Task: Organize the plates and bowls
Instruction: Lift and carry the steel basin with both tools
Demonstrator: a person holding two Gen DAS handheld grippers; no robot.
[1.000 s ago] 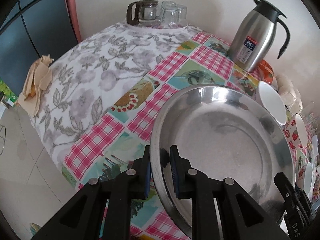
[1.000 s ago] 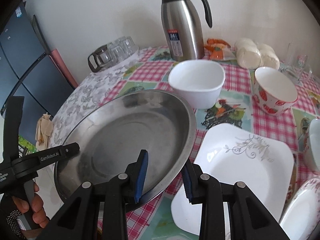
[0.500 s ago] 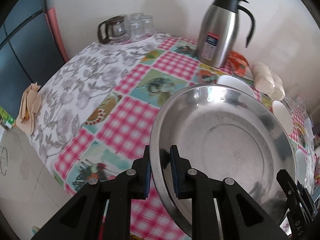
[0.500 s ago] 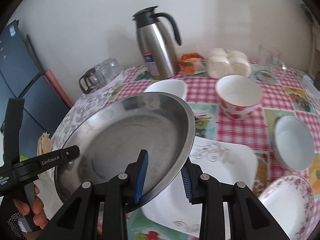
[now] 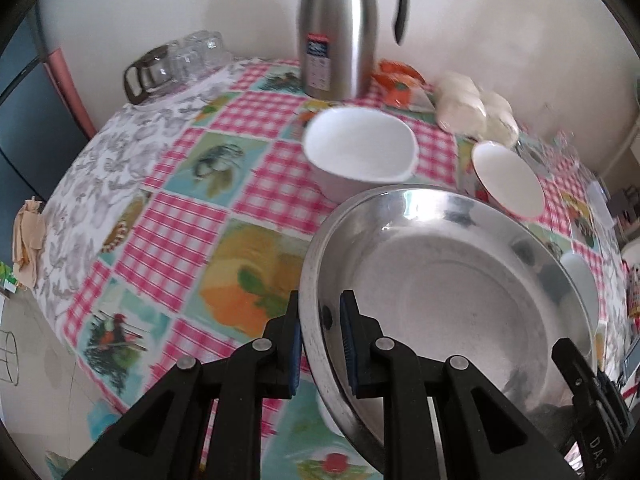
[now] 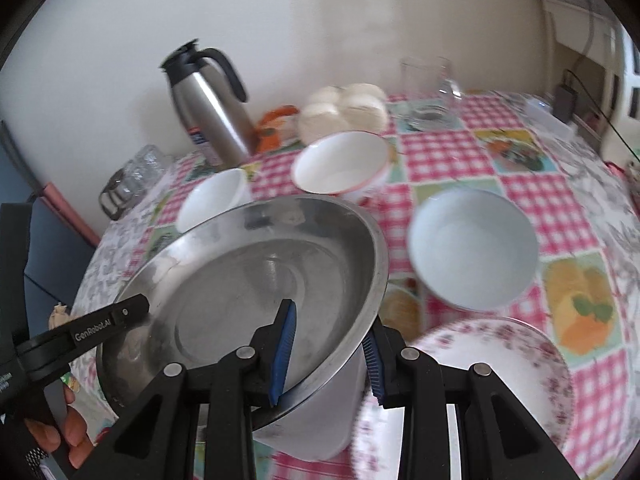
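the left gripper [image 5: 320, 332] is nearly closed, pinching the steel plate [image 5: 452, 300] rim at its 9 o'clock. the right gripper [image 6: 328, 344], slightly wider, clamps the rim at 4 o'clock, holding the plate above the checked tablecloth [image 5: 192, 216].

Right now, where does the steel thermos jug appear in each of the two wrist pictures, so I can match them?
Left wrist view: the steel thermos jug stands at top centre, upright against the wall, behind the white square bowl.
Right wrist view: the jug is at upper left and looks tilted, again behind that bowl.
Shared landmark: the orange packet just right of the jug.
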